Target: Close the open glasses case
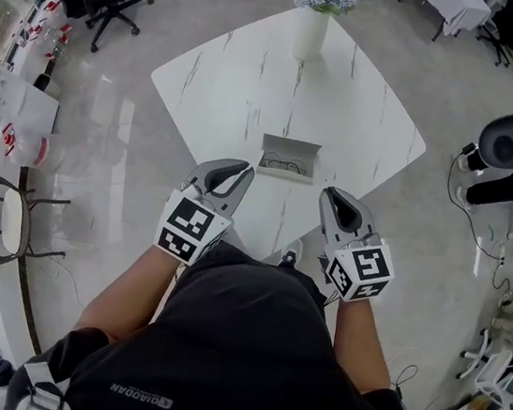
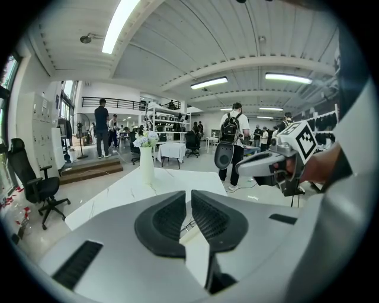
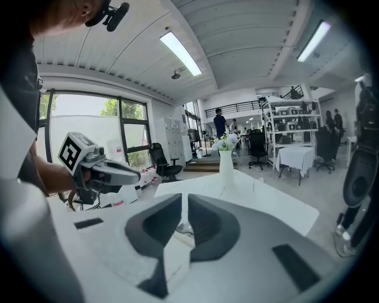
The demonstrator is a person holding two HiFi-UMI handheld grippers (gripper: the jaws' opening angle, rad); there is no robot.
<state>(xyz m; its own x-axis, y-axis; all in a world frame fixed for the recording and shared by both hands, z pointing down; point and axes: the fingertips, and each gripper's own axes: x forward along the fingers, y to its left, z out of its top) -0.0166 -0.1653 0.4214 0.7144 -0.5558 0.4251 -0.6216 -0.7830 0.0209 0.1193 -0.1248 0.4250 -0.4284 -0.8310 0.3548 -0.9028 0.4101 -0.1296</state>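
You stand at the near corner of the white marble table (image 1: pixel 254 85), left gripper (image 1: pixel 238 170) and right gripper (image 1: pixel 331 197) both clenched on nothing. The open glasses case (image 1: pixel 289 157) lies on the table just ahead, between them, with glasses inside and its lid raised.

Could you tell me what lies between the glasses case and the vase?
Head view: only bare white marble tabletop between open grey glasses case and tall white flower vase.

head view: steeply down, high over table (image 1: pixel 236 83) | gripper views: level, forward, sharing vase (image 2: pixel 146 165)
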